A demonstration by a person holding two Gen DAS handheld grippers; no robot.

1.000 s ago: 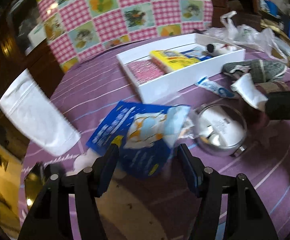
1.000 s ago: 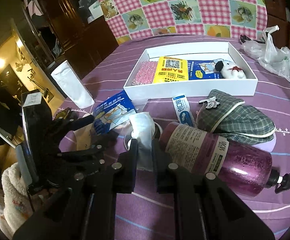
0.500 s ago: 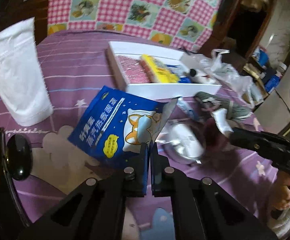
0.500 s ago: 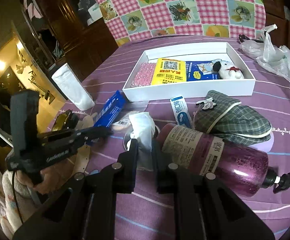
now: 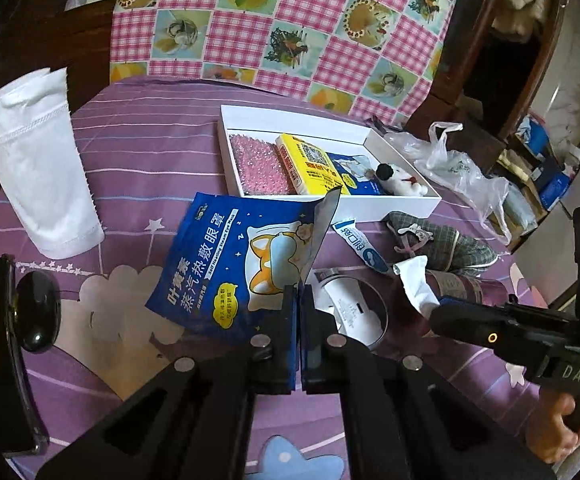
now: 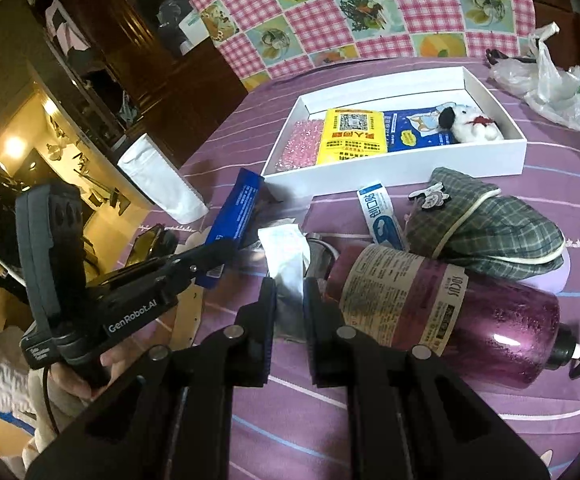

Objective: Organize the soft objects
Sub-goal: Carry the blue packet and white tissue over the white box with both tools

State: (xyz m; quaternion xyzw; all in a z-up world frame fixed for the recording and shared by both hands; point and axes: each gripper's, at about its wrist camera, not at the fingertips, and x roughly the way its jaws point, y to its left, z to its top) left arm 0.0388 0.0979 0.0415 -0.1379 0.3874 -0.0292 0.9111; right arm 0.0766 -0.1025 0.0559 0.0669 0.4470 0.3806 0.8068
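My left gripper is shut on the near edge of a blue eye-mask packet, which hangs tilted just above the purple tablecloth. From the right wrist view that packet shows edge-on in the left gripper. My right gripper is shut on a white tissue pack beside a round metal tin. The white tray behind holds a pink sponge, a yellow packet, another blue packet and a small plush dog.
A plaid green pouch, a small toothpaste tube and a lying purple pump bottle crowd the right side. A white cloth roll stands at the left, sunglasses near it. Clear plastic bags lie far right.
The left gripper's jaws went from wide open around the blue packet to shut on its edge, and it lifted and rolled the packet. The right gripper kept still on the tissue pack.
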